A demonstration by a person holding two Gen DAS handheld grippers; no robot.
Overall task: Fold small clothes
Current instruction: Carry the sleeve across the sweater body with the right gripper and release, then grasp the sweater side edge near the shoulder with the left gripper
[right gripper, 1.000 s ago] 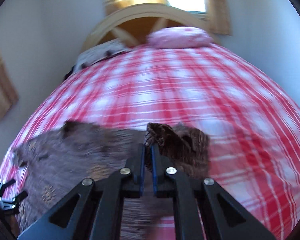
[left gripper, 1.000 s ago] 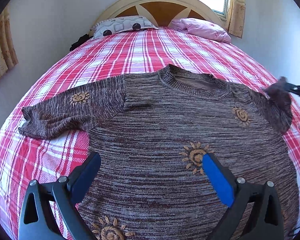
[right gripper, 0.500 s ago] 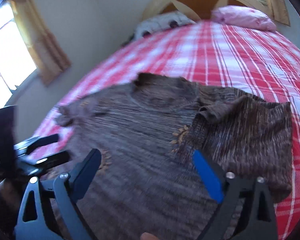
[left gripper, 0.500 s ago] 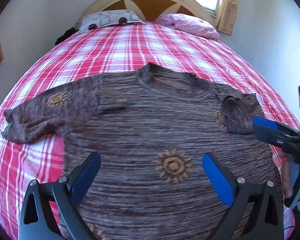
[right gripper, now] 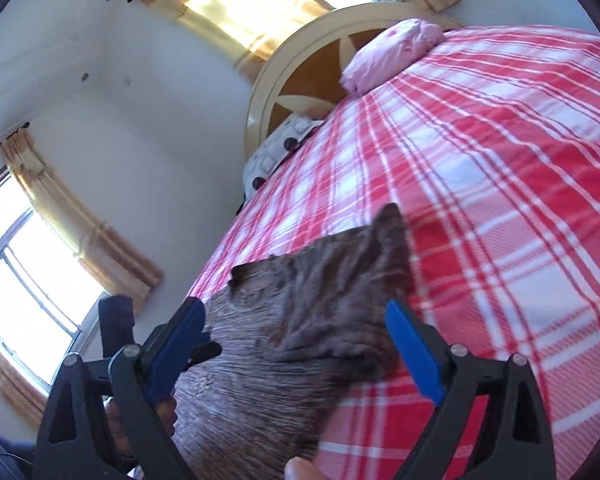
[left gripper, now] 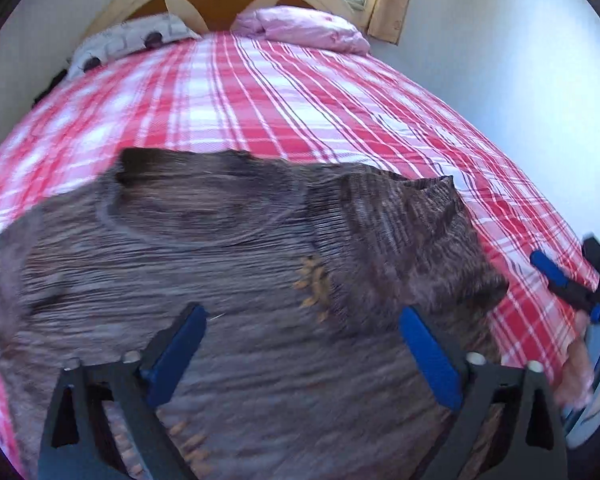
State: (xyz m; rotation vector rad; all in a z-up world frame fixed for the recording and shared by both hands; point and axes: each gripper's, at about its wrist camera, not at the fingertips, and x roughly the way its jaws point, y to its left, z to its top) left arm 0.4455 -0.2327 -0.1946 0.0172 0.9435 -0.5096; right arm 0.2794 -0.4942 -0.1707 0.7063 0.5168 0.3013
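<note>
Brown knit sweater (left gripper: 228, 280) lies flat on plaid bed (left gripper: 300, 100), one sleeve (left gripper: 412, 240) folded inward at 3 o'clock. Our left claw (left gripper: 300, 354), just narrowing, & right claw (right gripper: 296, 354), both released, hover above sweater, nothing gripped.

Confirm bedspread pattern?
Red, pink and white plaid bedspread; clearest in the left wrist view.

We see a brown marled sweater (left gripper: 228, 264) with orange suns on the red-and-white plaid bed (left gripper: 300, 100), pink pillow (left gripper: 304, 28) beyond, blue claw pads (left gripper: 428, 356).
</note>
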